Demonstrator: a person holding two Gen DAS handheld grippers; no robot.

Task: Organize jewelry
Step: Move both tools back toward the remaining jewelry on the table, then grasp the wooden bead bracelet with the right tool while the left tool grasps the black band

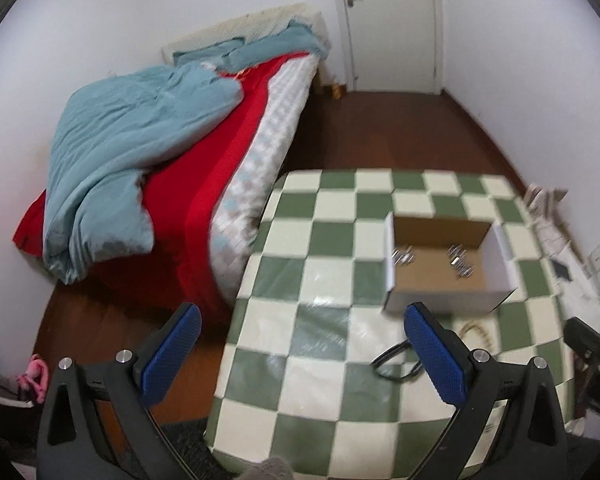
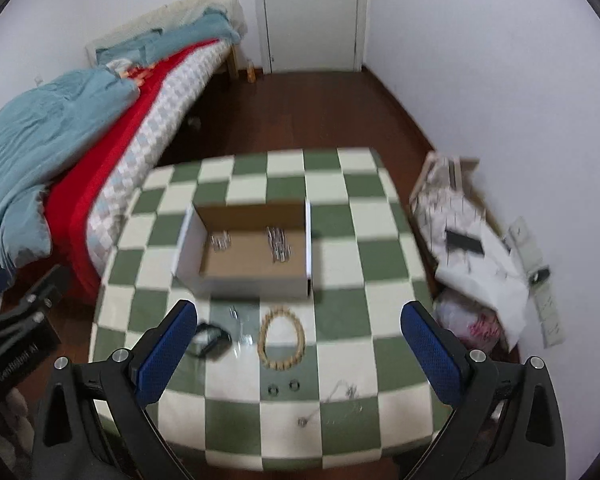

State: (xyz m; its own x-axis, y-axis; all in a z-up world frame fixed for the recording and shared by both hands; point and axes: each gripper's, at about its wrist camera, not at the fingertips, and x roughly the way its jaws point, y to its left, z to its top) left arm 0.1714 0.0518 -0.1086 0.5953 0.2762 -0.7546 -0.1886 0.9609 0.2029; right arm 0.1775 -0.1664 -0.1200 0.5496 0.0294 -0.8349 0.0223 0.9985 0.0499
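An open cardboard box (image 2: 252,256) sits on the green-and-cream checkered table (image 2: 340,240); it holds two small piles of silver jewelry (image 2: 278,245). In front of the box lie a beige beaded bracelet (image 2: 281,338), a black band (image 2: 208,340), small silver pieces (image 2: 238,322), two dark rings (image 2: 283,387) and a thin chain (image 2: 346,394). My right gripper (image 2: 300,354) is open and empty above these. My left gripper (image 1: 302,354) is open and empty over the table's left part, with the box (image 1: 446,268) ahead to the right and the black band (image 1: 396,364) by its right finger.
A bed (image 2: 100,132) with a blue duvet and red sheet stands left of the table. A pile of white papers and a dark phone (image 2: 464,242) lies on the floor at the right wall. A white door (image 2: 312,12) is at the back.
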